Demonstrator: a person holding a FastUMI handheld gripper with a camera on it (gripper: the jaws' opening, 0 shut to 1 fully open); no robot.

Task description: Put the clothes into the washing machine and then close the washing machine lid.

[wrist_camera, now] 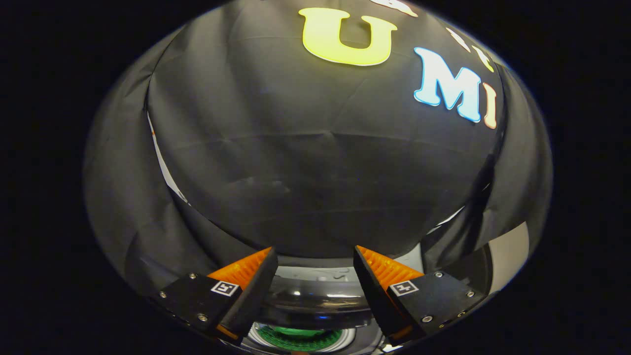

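Washing machine (315,296) at lower centre of the frame: glossy dark curved rim with bright highlights, round drum opening below it, something green and knitted-looking (298,339) inside. Jaws (313,256) spread wide, holding nothing, flanking the rim. Creased black cloth wall (296,162) fills the upper frame.

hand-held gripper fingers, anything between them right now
Nothing is gripped: the hand-held gripper is open. In the gripper view, the gap between its fingers shows the washing machine rim below, with something green inside its opening.
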